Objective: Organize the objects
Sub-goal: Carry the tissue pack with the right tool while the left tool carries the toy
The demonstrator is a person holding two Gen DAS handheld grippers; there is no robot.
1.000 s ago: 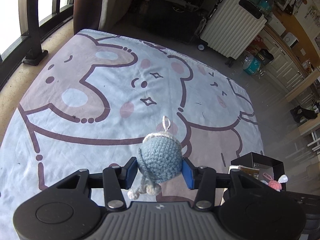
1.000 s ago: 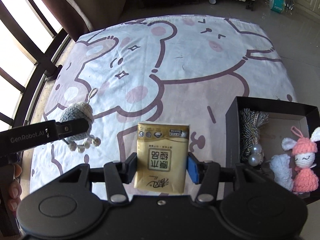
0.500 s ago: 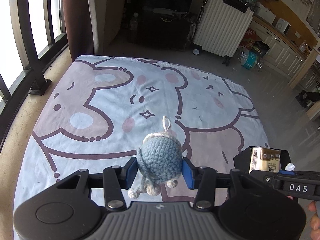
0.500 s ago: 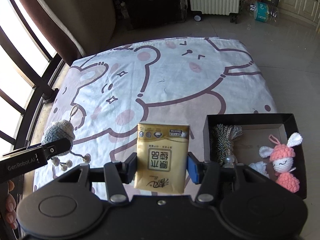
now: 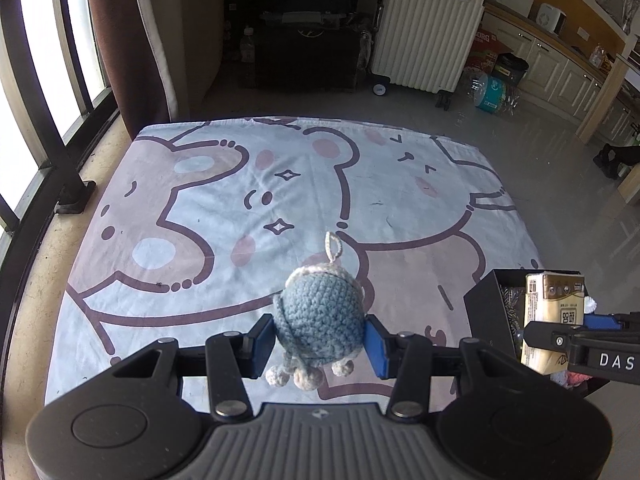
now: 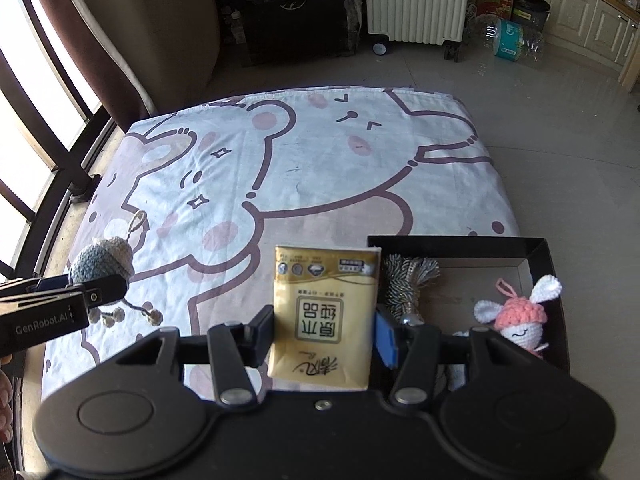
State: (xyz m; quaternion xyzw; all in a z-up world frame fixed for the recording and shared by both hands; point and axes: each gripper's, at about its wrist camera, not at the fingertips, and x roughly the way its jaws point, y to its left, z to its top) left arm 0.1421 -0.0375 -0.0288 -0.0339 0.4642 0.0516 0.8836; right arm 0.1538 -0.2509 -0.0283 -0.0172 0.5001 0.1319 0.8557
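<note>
The left gripper (image 5: 320, 338) is clamping a blue crocheted ball-shaped doll with a white loop (image 5: 320, 318) above the pale cartoon-bear printed bedsheet (image 5: 224, 200). The right gripper (image 6: 324, 334) is squeezing a gold plastic tissue packet (image 6: 324, 314), holding it upright just beside the left wall of the black open cardboard box (image 6: 544, 268). Inside this box, a grey striped tassel with pearls (image 6: 408, 280) and a pink crocheted bunny doll (image 6: 520, 320) are lying.
</note>
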